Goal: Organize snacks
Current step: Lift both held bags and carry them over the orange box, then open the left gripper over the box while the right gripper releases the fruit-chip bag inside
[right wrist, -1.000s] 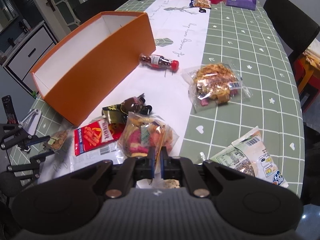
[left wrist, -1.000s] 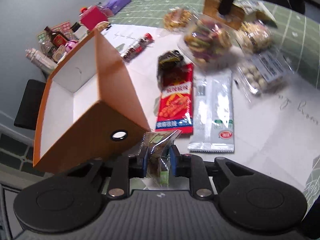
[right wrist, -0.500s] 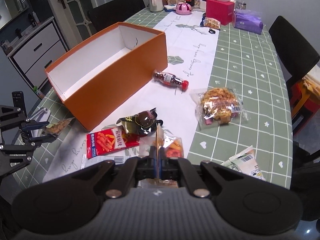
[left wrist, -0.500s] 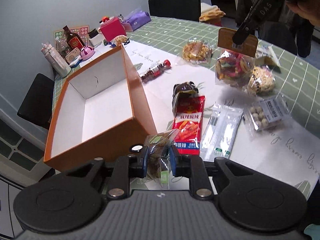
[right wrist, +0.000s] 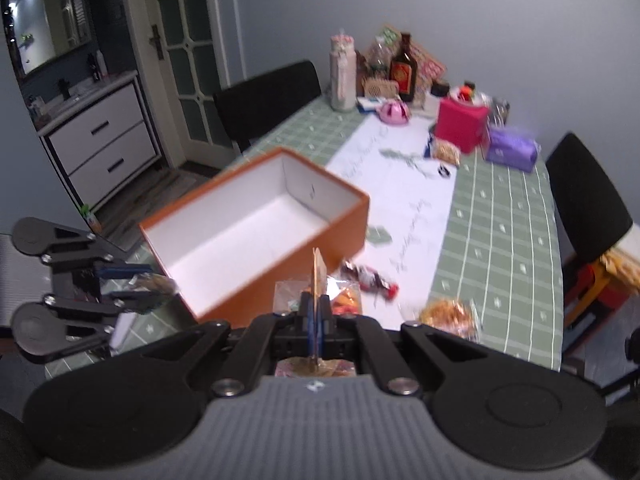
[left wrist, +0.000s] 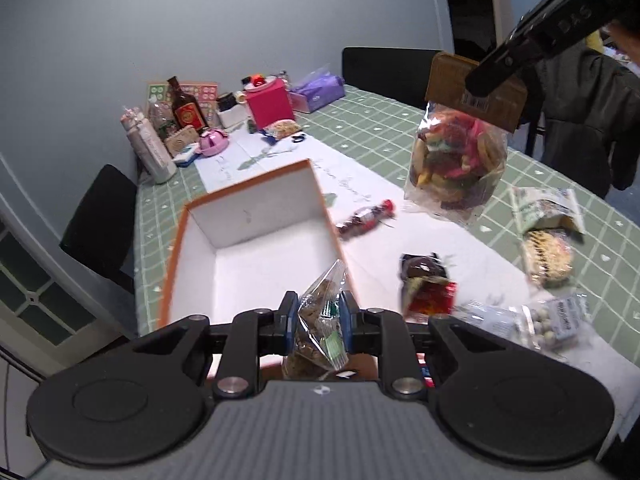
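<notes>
A: Left gripper [left wrist: 319,322]?
B: Clamped on a small clear snack packet [left wrist: 320,326], brown bits inside. Held in the air over the near end of the orange box [left wrist: 256,216], by its right wall.

A: Right gripper [right wrist: 316,322]?
B: Pinched tight on the brown cardboard header [left wrist: 476,94] of a candy bag [left wrist: 458,160]. Bag hanging in the air, off the table [left wrist: 400,120], right of the box.

A: Box?
B: Open, white inside, nothing visible in it. Sitting toward the table's left edge, partly on the white runner [left wrist: 360,196].

A: Still loose on the table?
B: Small bottle with a red cap [left wrist: 366,218] just right of the box. Dark chocolate packet [left wrist: 420,270] touching a red packet [left wrist: 430,300] nearer. Along the right edge: torn green-and-white bag [left wrist: 548,210], blurred round snack bag [left wrist: 548,256], clear packet of pale balls [left wrist: 552,318]. Blurry, hard to read more.

A: Far end?
B: Pink box [left wrist: 270,106], purple pack [left wrist: 316,92], dark bottle [left wrist: 185,106], clustered by the wall.
</notes>
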Tool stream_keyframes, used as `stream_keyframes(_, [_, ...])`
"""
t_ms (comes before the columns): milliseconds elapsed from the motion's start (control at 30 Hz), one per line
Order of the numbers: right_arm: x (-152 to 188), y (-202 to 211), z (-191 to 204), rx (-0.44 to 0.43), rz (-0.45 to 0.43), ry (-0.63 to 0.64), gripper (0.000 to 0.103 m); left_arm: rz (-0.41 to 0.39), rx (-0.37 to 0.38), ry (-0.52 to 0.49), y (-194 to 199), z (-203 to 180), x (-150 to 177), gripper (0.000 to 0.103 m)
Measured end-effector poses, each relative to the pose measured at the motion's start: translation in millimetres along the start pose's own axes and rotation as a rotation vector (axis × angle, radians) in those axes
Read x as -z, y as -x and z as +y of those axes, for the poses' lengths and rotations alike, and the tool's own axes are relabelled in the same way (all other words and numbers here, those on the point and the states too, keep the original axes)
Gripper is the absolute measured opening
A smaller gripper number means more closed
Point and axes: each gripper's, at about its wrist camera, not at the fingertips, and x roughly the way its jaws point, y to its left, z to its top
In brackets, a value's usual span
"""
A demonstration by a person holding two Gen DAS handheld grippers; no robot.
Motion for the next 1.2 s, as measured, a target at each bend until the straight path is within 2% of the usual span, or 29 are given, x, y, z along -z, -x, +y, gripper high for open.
stream_keyframes(200, [-41, -18, 28, -0.032, -0.023, 0.045, 0.000, 0.018, 0.018, 0.050, -13, 31, -12, 0.023])
stream_keyframes(400, [-70, -42, 50, -0.071, -0.027, 0.070, 0.000, 0.012, -0.017, 0.070, -12, 56, -27, 0.023])
stream_keyframes(567, [-88, -74, 59, -0.108, 0.003, 0.070, 0.000, 0.058, -0.045, 0.106, -34, 79, -26, 0.023])
stream_keyframes(833, [-88, -136, 67, -0.171, 0.107, 0.061, 0.000, 0.129, -0.030, 0.197, -79, 96, -11, 0.023])
stream_keyframes(1200, [-60, -203, 75, -0.243, 0.253, 0.115, 0.000, 0.221, -0.028, 0.219, -116, 92, -4, 0.023])
